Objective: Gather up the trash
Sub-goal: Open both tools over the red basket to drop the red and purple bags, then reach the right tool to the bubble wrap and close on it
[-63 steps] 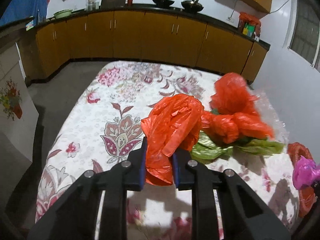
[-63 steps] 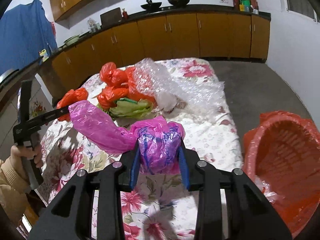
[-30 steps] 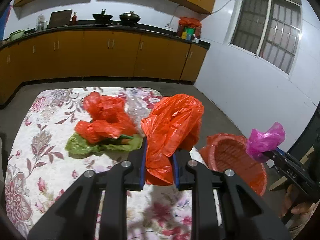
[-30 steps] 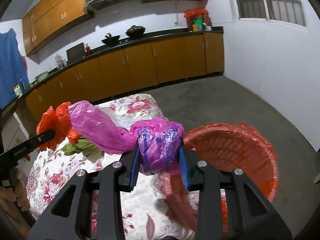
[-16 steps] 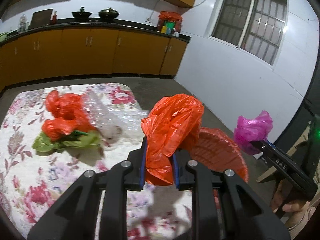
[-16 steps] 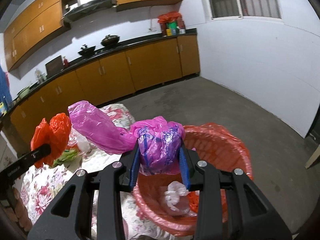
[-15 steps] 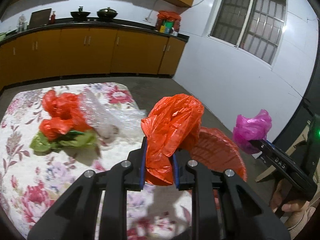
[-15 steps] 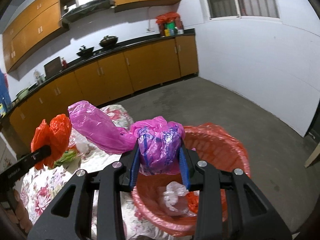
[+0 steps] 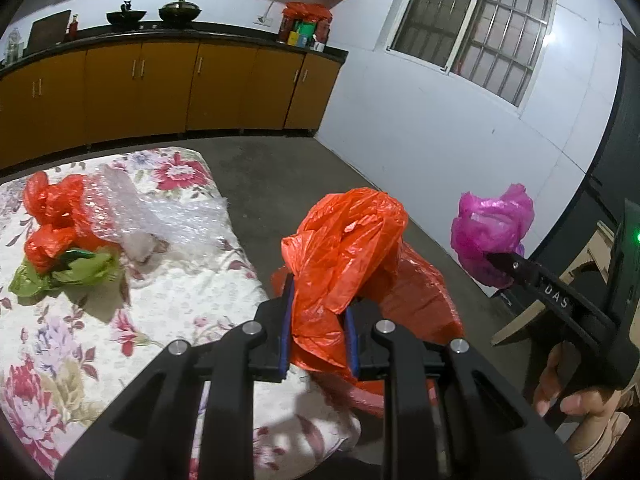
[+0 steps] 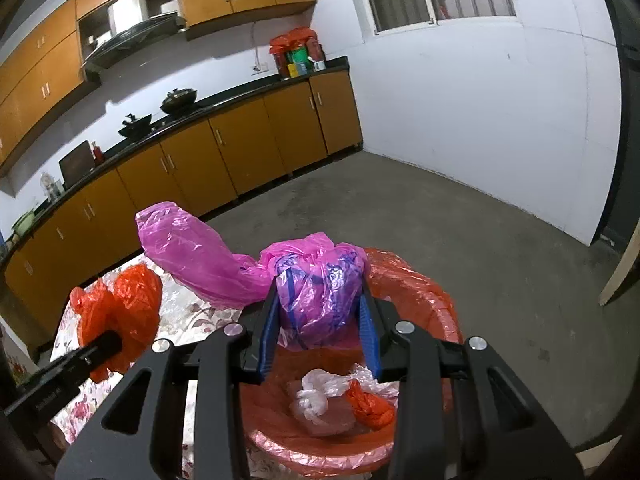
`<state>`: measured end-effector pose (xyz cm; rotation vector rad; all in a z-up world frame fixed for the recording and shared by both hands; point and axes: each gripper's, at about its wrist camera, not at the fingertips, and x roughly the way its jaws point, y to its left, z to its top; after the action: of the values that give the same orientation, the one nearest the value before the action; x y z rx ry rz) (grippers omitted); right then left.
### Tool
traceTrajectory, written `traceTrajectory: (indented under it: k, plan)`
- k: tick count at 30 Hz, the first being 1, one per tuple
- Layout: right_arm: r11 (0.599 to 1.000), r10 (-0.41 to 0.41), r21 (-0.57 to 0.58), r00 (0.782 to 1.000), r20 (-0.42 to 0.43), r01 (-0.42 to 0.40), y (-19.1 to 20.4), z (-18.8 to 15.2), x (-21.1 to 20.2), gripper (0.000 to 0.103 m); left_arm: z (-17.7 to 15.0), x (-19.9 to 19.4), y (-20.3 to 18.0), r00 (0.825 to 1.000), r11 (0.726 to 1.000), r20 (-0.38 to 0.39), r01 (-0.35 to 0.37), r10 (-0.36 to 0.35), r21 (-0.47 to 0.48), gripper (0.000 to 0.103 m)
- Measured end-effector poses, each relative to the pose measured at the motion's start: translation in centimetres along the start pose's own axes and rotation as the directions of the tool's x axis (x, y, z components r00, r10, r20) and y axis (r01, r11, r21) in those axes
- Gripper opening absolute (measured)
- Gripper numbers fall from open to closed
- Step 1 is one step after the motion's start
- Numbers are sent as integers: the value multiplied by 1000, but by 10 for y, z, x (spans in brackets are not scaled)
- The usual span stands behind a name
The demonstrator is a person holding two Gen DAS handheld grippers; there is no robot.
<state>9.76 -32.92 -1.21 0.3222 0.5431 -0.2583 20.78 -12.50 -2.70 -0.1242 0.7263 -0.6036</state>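
My left gripper is shut on a crumpled orange plastic bag, held past the table's right edge with the red bin partly hidden behind it. In the right wrist view my right gripper is shut on a pink plastic bag with blue print, right above the red lined bin. White and orange scraps lie inside that bin. The left gripper with its orange bag shows at the left of the right wrist view, and the pink bag at the right of the left wrist view.
On the floral tablecloth lie more orange bags, a green bag and clear bubble wrap. Orange kitchen cabinets line the back wall, bare concrete floor lies to the right. A person's hand holds the right gripper.
Both grippers have swung right, off the table and toward the red bin, each keeping its bag. The bin's inside now shows under the right gripper.
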Motion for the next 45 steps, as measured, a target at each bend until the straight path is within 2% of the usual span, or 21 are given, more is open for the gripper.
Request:
traceTrajectory:
  k: [11,14,17,18,22,26,33,38,45]
  plan:
    - [999,-29,40,1000,-10,29,-3,4,7,39,-4,30,-25,998,999,-50,43,-42,17,22]
    - [998,-31,54,999,-18,32,-9,3,10,44,-7,43,-34,996,998,-76,57,-55,24,26]
    - [997,-33,65,999,-34,35,-14,2,15,52,-12,53,-36,993,998,-99,64,-62,23,33]
    - [997,-34,68,999,-38,36,-16,0,16,53,-15,57,-36,992,998,-112,66,-63,22,37]
    - [996,-42,75,998,-53,46,-22,-4,17,54,-25,66,-31,988,998,-144,53,-50,21,39]
    - [996,-56,64,997,-55,60,-24,-7,16,54,-30,65,-18,989,1000,-148,14,-13,7,40]
    - [1000,-25,-6,998,-56,25,-7,-9,19,54,-30,39,18,990,994,-90,-111,109,-14,54]
    - [998,26,-60,997,-75,-31,19,-13,25,54,-32,19,48,980,981,-56,-192,190,-36,58]
    - [982,112,-138,987,-113,-127,66,-19,35,54,-38,-13,94,952,949,-10,-305,305,-74,62]
